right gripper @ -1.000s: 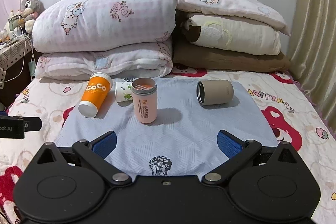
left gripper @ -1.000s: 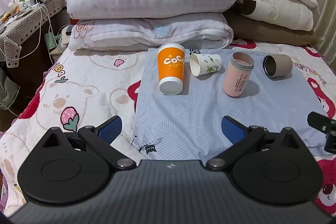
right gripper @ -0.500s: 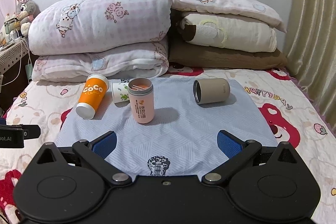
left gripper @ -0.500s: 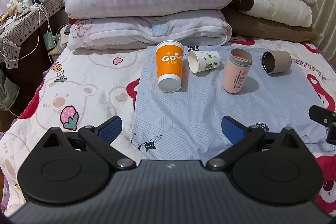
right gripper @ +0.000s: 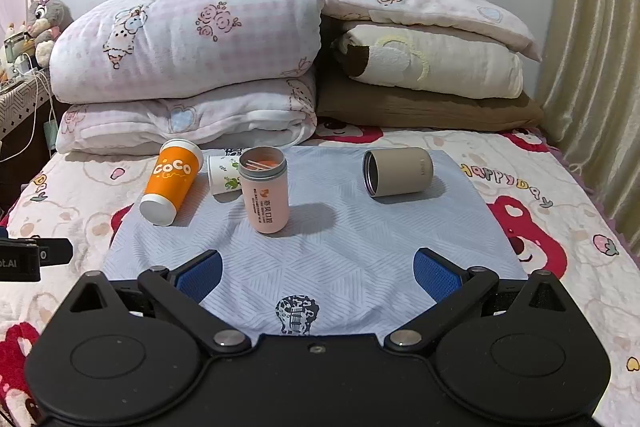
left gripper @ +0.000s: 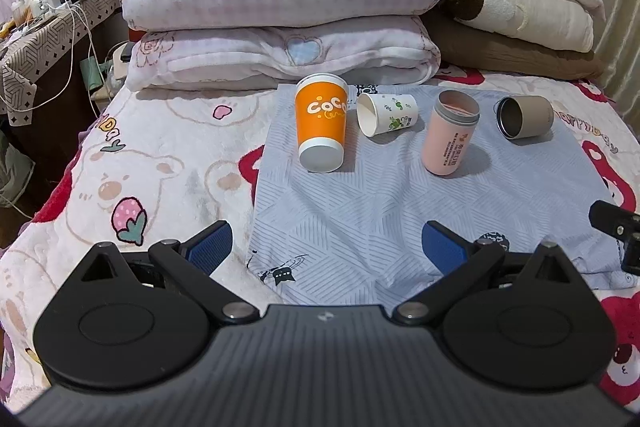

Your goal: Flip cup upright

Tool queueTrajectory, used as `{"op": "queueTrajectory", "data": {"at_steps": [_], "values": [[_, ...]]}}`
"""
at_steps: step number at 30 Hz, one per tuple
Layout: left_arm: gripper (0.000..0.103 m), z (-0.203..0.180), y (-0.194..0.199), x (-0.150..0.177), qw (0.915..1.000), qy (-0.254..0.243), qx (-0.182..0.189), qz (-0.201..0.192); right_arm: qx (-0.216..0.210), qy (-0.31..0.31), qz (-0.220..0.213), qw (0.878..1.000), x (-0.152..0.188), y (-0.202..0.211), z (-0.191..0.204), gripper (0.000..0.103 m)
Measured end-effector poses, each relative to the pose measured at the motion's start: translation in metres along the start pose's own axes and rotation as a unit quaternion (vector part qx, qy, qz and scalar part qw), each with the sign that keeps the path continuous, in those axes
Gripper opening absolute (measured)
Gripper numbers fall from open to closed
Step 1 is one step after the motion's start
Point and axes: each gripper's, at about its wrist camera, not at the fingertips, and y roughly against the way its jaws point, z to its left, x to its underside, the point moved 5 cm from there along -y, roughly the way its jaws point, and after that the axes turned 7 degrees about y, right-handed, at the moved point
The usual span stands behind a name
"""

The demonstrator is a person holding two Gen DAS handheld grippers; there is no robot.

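Cups are all lined up along the far edge of the blue-grey cloth [right gripper: 320,267] spread on the bed, close to the stacked pillows [right gripper: 192,67]. The orange cup [left gripper: 321,123] sits at the far left corner of the cloth, and honestly it looks upside down or tipped, with its white flat end facing the camera in both views; in the right wrist view it leans clearly toward the left edge. Just beside it the small white paper cup [left gripper: 387,114] lies on its side, mouth pointing at the orange one, nearly touching it. The pink cup [right gripper: 264,195] stands upright near the middle of the far edge, mouth up, with some thin sticks inside. The beige cup [right gripper: 398,171] lies on its side toward the far right corner, well apart from the rest, dark open mouth facing left. Left gripper [left gripper: 326,247] hangs over the near left edge of the cloth with its blue pads spread wide and nothing between them. Right gripper [right gripper: 316,273] is over the near edge too, equally wide apart and holding nothing. Neither one is touching any cup.
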Motion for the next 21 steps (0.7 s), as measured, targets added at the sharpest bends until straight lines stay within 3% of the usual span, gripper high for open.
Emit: {"op": "queueTrajectory", "data": {"at_steps": [21], "values": [[0.103, 0.0008, -0.0006, -0.0017, 1.0, -0.001, -0.002, 0.0, 0.008, 0.0, 0.007, 1.0, 0.0019, -0.0013, -0.0034, 0.103]]}}
